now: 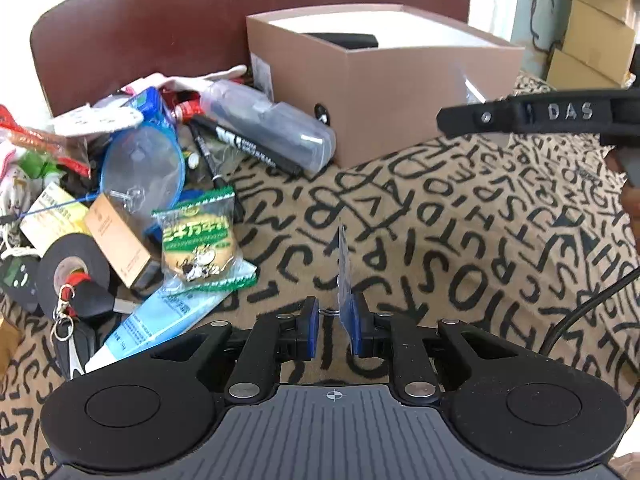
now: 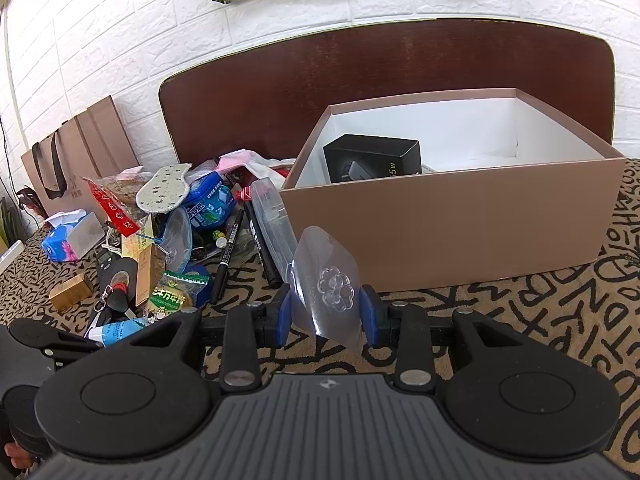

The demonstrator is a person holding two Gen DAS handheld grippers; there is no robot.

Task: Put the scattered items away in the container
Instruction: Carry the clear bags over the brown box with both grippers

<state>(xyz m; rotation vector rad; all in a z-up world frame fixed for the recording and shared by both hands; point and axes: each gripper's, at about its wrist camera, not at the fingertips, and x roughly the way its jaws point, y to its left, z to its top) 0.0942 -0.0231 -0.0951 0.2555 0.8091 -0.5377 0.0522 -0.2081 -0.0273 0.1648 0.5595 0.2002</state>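
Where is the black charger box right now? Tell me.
In the right wrist view, the black charger box lies inside the brown container, against its left inner wall, up and right of the cluttered pile.

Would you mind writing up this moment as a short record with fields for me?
container: open brown box, white inside
already in box: black carton
right gripper: shut on a clear adhesive hook, short of the box
left gripper: holds a thin blue-edged card edge-on against one finger; grip unclear
still scattered: biscuit packet, black tape roll, markers, left of the box
surface: letter-patterned cloth
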